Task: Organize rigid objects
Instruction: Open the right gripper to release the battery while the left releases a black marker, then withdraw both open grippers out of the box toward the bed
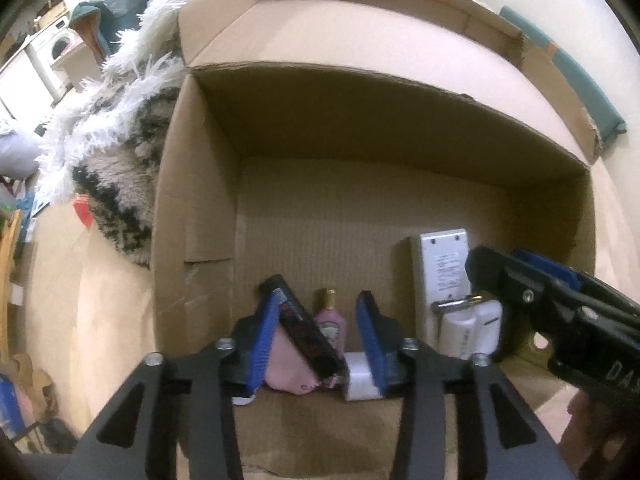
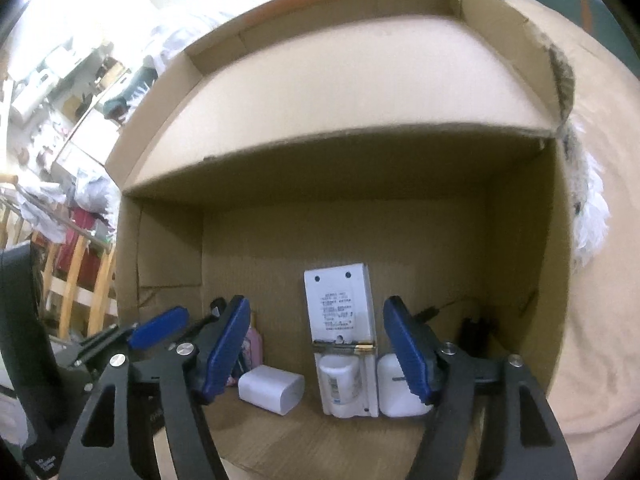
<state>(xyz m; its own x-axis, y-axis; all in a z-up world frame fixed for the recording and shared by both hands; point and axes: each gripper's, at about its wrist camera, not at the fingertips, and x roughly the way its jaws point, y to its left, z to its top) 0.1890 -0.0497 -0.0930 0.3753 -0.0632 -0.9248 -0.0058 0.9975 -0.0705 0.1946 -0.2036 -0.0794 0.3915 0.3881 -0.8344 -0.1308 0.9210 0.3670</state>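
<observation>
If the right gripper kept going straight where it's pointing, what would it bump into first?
Probably the white power strip lying on the floor of the cardboard box, with the small white bottle at its near end. Both sit between the right gripper's open fingers. Depth is hard to judge, so the bottle may come first.

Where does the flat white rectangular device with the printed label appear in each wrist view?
Left wrist: flat white rectangular device lies right of centre, beside the right gripper.
Right wrist: same device lies at centre, low.
Shared landmark: brown cardboard box holding it.
</observation>
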